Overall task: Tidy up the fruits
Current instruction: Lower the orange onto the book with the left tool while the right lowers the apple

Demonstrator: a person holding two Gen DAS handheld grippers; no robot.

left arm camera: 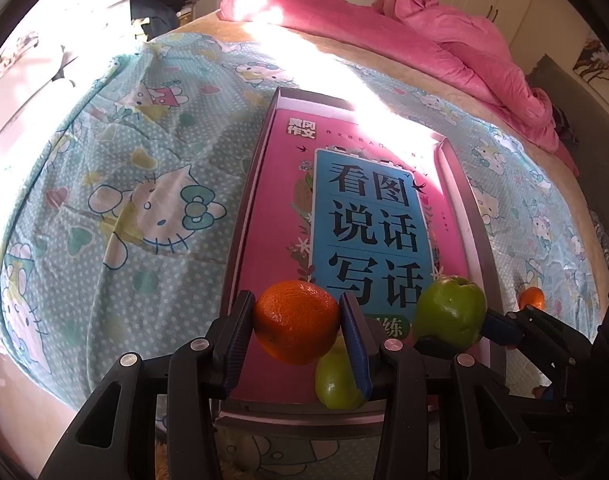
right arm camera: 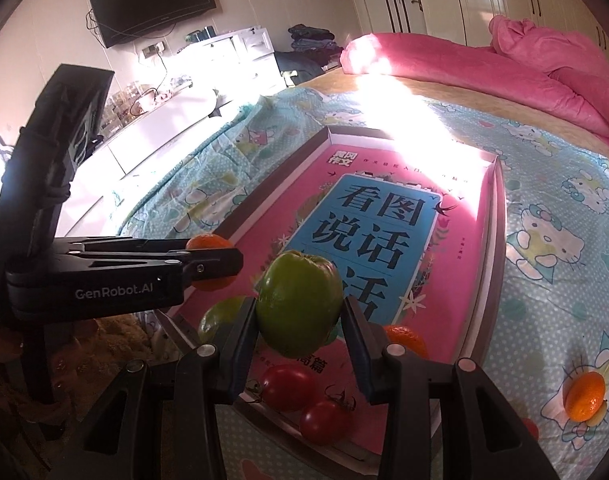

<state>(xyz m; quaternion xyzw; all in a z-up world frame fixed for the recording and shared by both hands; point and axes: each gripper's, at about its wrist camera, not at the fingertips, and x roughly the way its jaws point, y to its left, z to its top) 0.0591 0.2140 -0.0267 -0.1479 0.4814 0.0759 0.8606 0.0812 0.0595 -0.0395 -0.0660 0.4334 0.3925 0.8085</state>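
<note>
My left gripper (left arm camera: 298, 312) is shut on an orange tangerine (left arm camera: 296, 320) and holds it above the near end of a shallow tray (left arm camera: 244, 208) lined with a pink book. My right gripper (right arm camera: 300, 316) is shut on a green apple (right arm camera: 300, 304), also over the tray (right arm camera: 494, 248). In the tray's near end lie a green fruit (right arm camera: 220, 316), two red tomatoes (right arm camera: 288, 386) and another tangerine (right arm camera: 406, 338). In the right wrist view the left gripper (right arm camera: 212, 260) enters from the left with its tangerine (right arm camera: 210, 258). The held apple (left arm camera: 450, 312) shows right of my left fingers.
The tray lies on a bed with a light-blue cartoon sheet (left arm camera: 124, 200). A loose tangerine (right arm camera: 584, 396) rests on the sheet right of the tray. A pink quilt (right arm camera: 504, 64) is heaped at the far end. A white cabinet (right arm camera: 144, 152) runs along the left.
</note>
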